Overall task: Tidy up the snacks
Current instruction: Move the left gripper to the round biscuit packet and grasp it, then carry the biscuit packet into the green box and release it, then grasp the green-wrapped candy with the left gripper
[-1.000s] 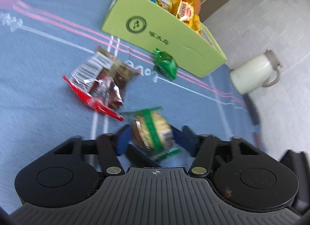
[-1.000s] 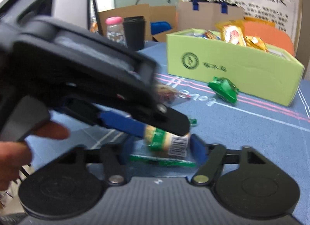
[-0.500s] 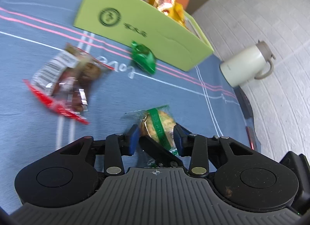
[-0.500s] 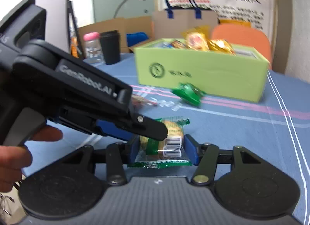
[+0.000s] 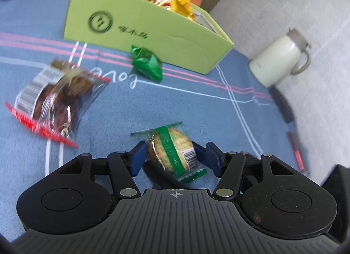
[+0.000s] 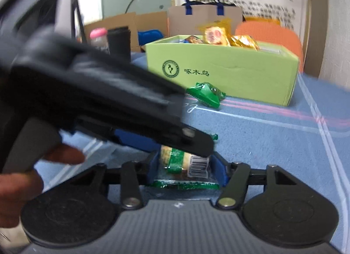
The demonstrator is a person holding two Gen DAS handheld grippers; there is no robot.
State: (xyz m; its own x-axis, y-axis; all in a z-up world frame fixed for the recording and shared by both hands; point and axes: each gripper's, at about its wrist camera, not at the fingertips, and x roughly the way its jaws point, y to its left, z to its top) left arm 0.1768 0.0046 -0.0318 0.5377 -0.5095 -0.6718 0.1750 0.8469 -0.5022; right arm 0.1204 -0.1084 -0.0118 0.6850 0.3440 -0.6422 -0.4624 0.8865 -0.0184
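Observation:
A round biscuit in a clear wrapper with a green band (image 5: 172, 151) sits between the fingers of both grippers. My left gripper (image 5: 175, 158) has opened; its blue pads stand a little apart from the biscuit. My right gripper (image 6: 187, 166) is shut on the same biscuit (image 6: 183, 160), its blue pads pressed to both sides. The left gripper's body (image 6: 98, 100) crosses the right wrist view from the left. A light green box (image 5: 140, 26) holding several snacks stands beyond on the blue cloth. A green candy packet (image 5: 146, 63) lies in front of it.
A dark snack pack with red edges (image 5: 52, 98) lies at the left. A white jug (image 5: 282, 57) lies on the floor at the right. A pink-capped bottle (image 6: 98, 39), a black cup (image 6: 119, 39) and cardboard boxes stand behind the table.
My left gripper's fingers have opened off the biscuit, while my right gripper stays shut on it. Both grippers have moved nearer to the green box.

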